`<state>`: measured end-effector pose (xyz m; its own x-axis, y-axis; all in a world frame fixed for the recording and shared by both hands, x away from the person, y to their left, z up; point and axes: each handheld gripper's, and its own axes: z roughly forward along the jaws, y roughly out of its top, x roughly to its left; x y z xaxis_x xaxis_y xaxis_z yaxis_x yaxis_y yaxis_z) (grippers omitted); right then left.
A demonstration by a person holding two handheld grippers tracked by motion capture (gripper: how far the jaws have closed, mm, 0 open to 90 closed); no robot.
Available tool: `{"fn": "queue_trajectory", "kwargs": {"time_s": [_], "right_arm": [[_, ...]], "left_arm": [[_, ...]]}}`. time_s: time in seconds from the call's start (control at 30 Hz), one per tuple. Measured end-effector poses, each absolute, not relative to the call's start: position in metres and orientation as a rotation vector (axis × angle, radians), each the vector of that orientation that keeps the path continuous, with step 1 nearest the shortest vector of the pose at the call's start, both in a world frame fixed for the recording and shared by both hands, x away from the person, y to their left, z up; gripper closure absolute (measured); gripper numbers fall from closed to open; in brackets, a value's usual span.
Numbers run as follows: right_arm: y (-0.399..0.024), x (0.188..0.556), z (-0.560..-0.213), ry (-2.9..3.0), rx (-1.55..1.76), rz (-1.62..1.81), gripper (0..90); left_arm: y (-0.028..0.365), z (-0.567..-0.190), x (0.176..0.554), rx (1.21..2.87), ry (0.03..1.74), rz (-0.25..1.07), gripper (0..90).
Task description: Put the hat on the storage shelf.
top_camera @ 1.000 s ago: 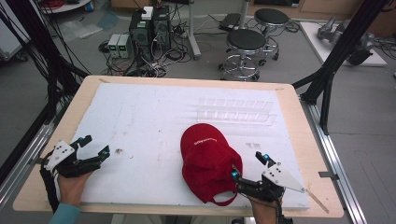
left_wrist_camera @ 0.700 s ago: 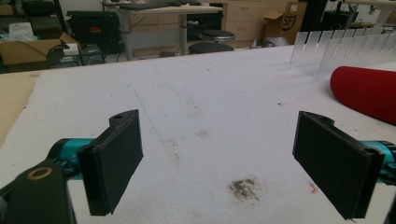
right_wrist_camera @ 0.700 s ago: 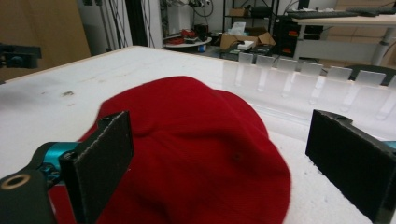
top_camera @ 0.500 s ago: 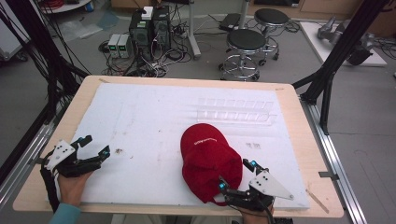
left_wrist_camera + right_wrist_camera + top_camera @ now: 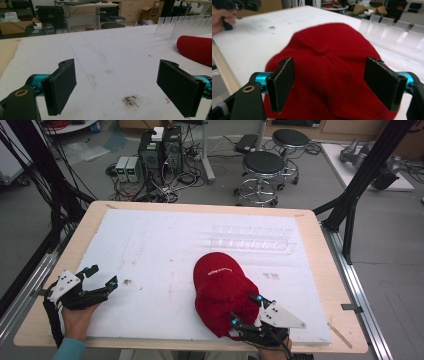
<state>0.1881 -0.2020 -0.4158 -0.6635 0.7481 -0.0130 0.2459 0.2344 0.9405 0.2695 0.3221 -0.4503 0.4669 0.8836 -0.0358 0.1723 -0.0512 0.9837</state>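
Observation:
A red cap (image 5: 222, 287) lies on the white foam board (image 5: 150, 250), right of centre and near the front edge. My right gripper (image 5: 246, 310) is open at the cap's near end. In the right gripper view its two jaws stand wide apart on either side of the cap (image 5: 329, 50), with the crown and top button straight ahead. My left gripper (image 5: 105, 275) rests open at the board's front left corner, far from the cap. Nothing is between its pads (image 5: 62, 87). The cap's edge (image 5: 197, 48) shows at the far right of the left gripper view.
A clear plastic slotted rack (image 5: 252, 237) lies on the board behind the cap. A small dirt smudge (image 5: 127, 281) marks the board by the left gripper. Wooden table rim (image 5: 320, 270) surrounds the board. Stools (image 5: 265, 165) and computer boxes (image 5: 160, 150) stand beyond the table.
My right gripper has moved left, from beside the cap to over its near end, still open. The left gripper and the cap have stayed put.

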Motion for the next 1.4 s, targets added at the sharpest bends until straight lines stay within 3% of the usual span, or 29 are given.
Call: {"fn": "queue_trajectory", "kwargs": {"time_s": [0.4, 0.53, 0.63, 0.67, 0.7, 0.8, 0.83, 0.87, 1.4], "right_arm": [[-0.195, 0.193, -0.425, 2.1, 1.004, 1.43, 19.1], [-0.194, 0.196, -0.428, 2.117, 1.02, 1.376, 30.0], [-0.196, 0.202, -0.428, 2.126, 1.021, 1.365, 46.4], [-0.196, 0.205, -0.428, 2.14, 1.012, 1.356, 55.6], [-0.196, 0.205, -0.428, 2.14, 1.012, 1.356, 55.6], [-0.197, 0.209, -0.428, 2.154, 1.003, 1.344, 73.6], [-0.197, 0.209, -0.428, 2.154, 1.003, 1.344, 73.6], [-0.198, 0.211, -0.428, 2.167, 1.009, 1.335, 79.6], [-0.205, 0.222, -0.405, 2.153, 0.842, 1.328, 85.4]], "left_arm": [[0.322, -0.45, 0.27, 1.537, 0.96, 0.747, 16.0], [0.322, -0.45, 0.27, 1.539, 0.959, 0.748, 16.0], [0.322, -0.45, 0.27, 1.539, 0.96, 0.748, 16.1], [0.322, -0.45, 0.27, 1.539, 0.96, 0.748, 16.0], [0.322, -0.45, 0.27, 1.539, 0.96, 0.749, 16.0], [0.322, -0.45, 0.27, 1.538, 0.96, 0.751, 16.1], [0.322, -0.45, 0.27, 1.539, 0.96, 0.751, 16.1], [0.322, -0.45, 0.27, 1.541, 0.958, 0.752, 16.0], [0.319, -0.45, 0.268, 1.553, 0.941, 0.782, 15.9]]}}
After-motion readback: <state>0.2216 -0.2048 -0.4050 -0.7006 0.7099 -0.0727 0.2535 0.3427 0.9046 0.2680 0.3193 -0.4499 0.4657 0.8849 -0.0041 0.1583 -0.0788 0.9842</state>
